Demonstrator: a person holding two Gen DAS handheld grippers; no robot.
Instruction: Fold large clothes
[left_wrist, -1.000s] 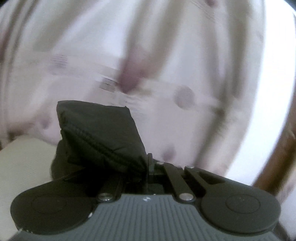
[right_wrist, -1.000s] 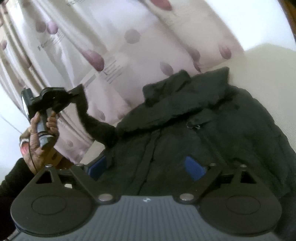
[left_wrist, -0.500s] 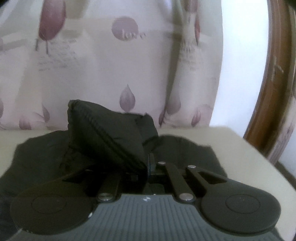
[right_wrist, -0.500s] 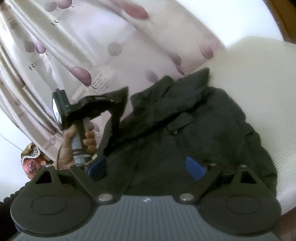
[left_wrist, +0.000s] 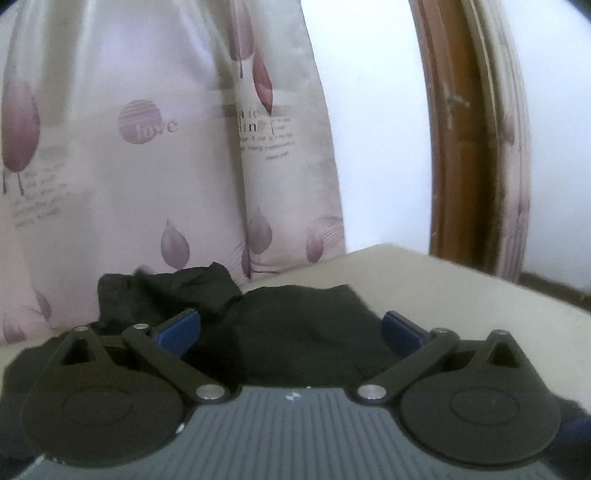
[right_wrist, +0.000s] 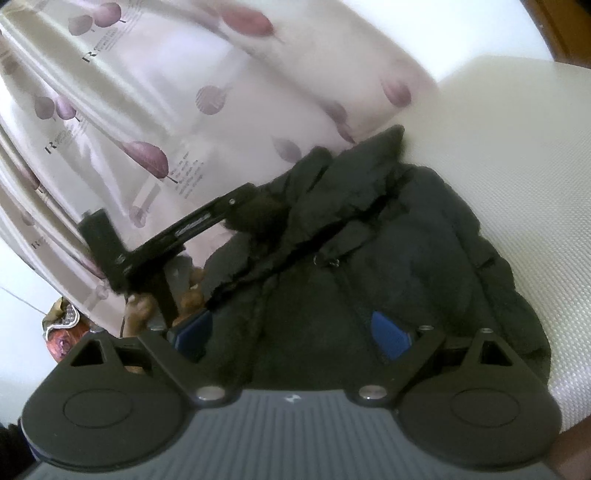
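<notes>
A black padded jacket (left_wrist: 317, 306) lies spread on a cream padded surface (left_wrist: 461, 295), collar toward the curtain. My left gripper (left_wrist: 291, 325) hovers low over its edge. Its jaws are opening, the blue pads (left_wrist: 181, 325) stand wide apart, and nothing is gripped; black cloth lies below the gap. The right wrist view shows the jacket (right_wrist: 424, 240) from its hem side, with the left gripper (right_wrist: 251, 206) at the jacket's far left shoulder. My right gripper (right_wrist: 291, 330) is open above the jacket's front, holding nothing.
A pale curtain (left_wrist: 129, 166) with purple leaf prints hangs right behind the surface. A brown wooden frame (left_wrist: 454, 147) stands at the right against a white wall. A person's hand (right_wrist: 140, 310) holds the left gripper's handle. Bare cream surface (right_wrist: 517, 147) lies right of the jacket.
My left gripper came down to the surface with the black cuff it held, then let go; its jaws swung wide and the cloth now lies flat. The right gripper stayed open and drifted slightly.
</notes>
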